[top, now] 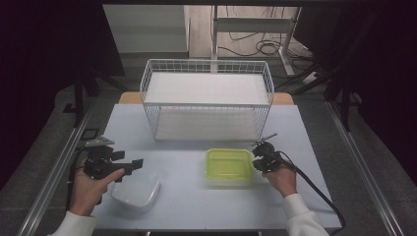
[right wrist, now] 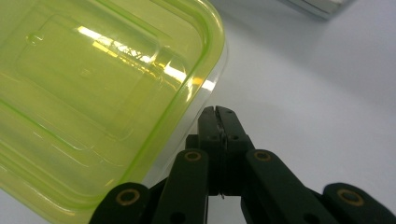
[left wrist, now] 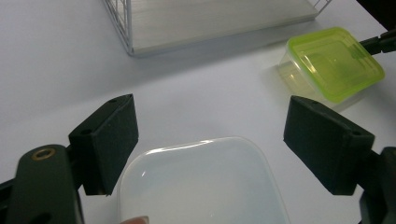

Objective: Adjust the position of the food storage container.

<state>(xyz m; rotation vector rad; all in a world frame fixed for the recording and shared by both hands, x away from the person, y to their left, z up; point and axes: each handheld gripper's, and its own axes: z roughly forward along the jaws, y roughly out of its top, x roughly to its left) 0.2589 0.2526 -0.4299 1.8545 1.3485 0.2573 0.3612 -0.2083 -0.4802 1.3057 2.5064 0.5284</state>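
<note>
Left gripper point(left wrist: 212, 144): jaws spread wide, hanging over the white box point(left wrist: 203, 182), not touching it. Box sits front-left on the table point(top: 187, 196), well apart from the green box point(top: 228, 164), which lies centre-right just in front of the wire rack point(top: 206, 98).

Right gripper point(right wrist: 217, 114): jaws pressed together, nothing between; tips at the green box's right edge, contact unclear.

Judgement: step looks like squaring up for a grip. Rec. lower left jaws evenly astride the white lid, keep wrist level, close slowly; smooth plastic may slip.

Materials: white box translucent, glossy, rounded corners. Green lid translucent, stepped relief, over clear base. Rack thin white wire. Table matte, pale.
</note>
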